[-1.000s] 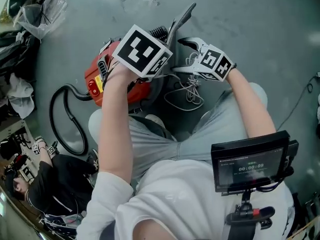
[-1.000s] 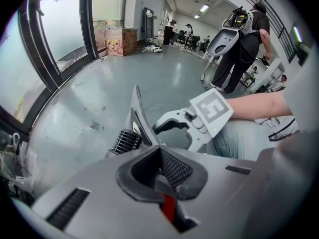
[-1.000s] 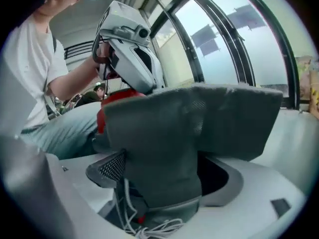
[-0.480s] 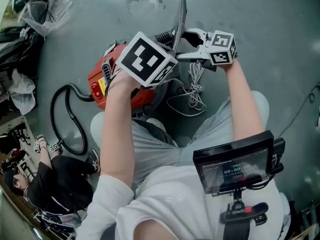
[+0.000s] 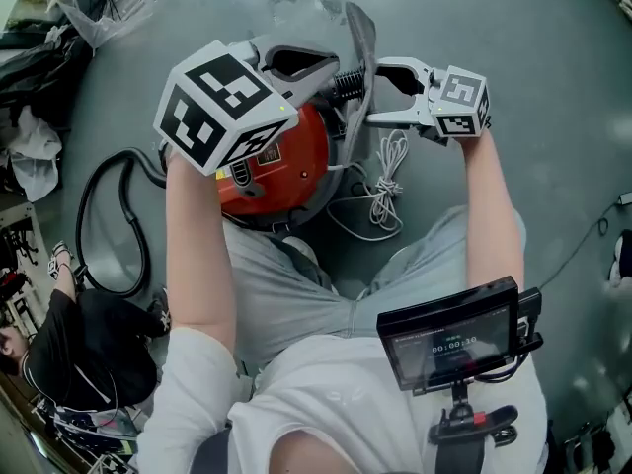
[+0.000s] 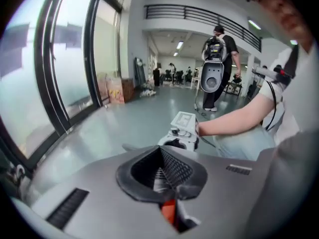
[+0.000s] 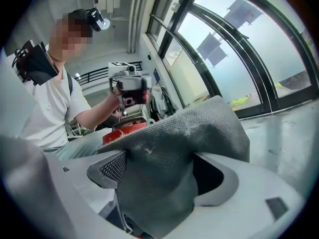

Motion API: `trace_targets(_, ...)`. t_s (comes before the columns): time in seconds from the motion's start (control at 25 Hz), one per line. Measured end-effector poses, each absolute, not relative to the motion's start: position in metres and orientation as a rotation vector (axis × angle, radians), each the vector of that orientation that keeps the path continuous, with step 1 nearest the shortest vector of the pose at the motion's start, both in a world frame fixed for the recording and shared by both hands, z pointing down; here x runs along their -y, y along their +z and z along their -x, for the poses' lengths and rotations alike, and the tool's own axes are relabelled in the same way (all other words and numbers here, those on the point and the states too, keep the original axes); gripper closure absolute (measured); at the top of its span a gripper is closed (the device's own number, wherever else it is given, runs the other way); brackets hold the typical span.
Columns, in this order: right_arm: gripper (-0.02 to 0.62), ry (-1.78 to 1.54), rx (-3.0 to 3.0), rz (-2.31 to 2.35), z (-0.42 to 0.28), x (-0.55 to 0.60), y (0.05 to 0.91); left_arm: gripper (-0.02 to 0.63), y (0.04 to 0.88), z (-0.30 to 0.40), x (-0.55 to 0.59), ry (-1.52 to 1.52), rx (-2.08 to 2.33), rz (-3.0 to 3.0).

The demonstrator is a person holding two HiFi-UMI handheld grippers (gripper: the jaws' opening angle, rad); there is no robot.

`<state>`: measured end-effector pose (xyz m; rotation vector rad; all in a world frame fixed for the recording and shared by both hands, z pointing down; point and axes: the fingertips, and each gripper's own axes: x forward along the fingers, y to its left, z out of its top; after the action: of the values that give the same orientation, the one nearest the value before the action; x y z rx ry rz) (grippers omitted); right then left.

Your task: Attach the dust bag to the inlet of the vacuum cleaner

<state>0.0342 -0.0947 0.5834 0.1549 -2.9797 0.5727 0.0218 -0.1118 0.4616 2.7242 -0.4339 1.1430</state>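
Inlet out of sight: the left gripper, jaws closed and empty, masks the red vacuum cleaner. Just right, the right gripper clamps the dust bag, grey, linty mesh.

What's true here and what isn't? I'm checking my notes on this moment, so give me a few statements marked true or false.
1. The right gripper holds the grey dust bag. True.
2. The left gripper grips the bag too. False: its jaws are together on nothing.
3. The vacuum cleaner is blue. False: it is red.
4. A white cord lies on the floor beside the vacuum cleaner. True.
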Motion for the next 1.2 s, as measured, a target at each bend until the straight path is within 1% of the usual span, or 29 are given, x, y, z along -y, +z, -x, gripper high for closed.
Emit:
trace_targets(0.12, 0.169, 0.566, 2.991, -0.139, -0.039, 0.096, 0.574, 0.601, 0.443, -0.011, 0.142, 1.134, 0.578, -3.019)
trace_targets(0.2, 0.169, 0.606, 2.986, -0.132, -0.037, 0.098, 0.573, 0.601, 0.449, -0.003, 0.16, 1.201, 0.671, -3.149)
trace_targets(0.28, 0.169, 0.619, 2.973, -0.116, -0.038, 0.099, 0.574, 0.601, 0.465, 0.003, 0.171, 1.208, 0.698, -3.183)
trace_targets(0.52, 0.169, 0.541, 2.916, -0.133, -0.041, 0.101, 0.587, 0.601, 0.473, 0.0, 0.179, 0.873, 0.592, -3.238)
trace_targets(0.8, 0.167, 0.48, 2.92, -0.123, -0.034, 0.105, 0.599, 0.601, 0.487, -0.025, 0.173, 0.665, 0.387, -3.257)
trace_targets(1.2, 0.166, 0.387, 2.86, 0.016, -0.009, 0.105, 0.587, 0.601, 0.475, -0.025, 0.166, 0.638, 0.354, -3.292)
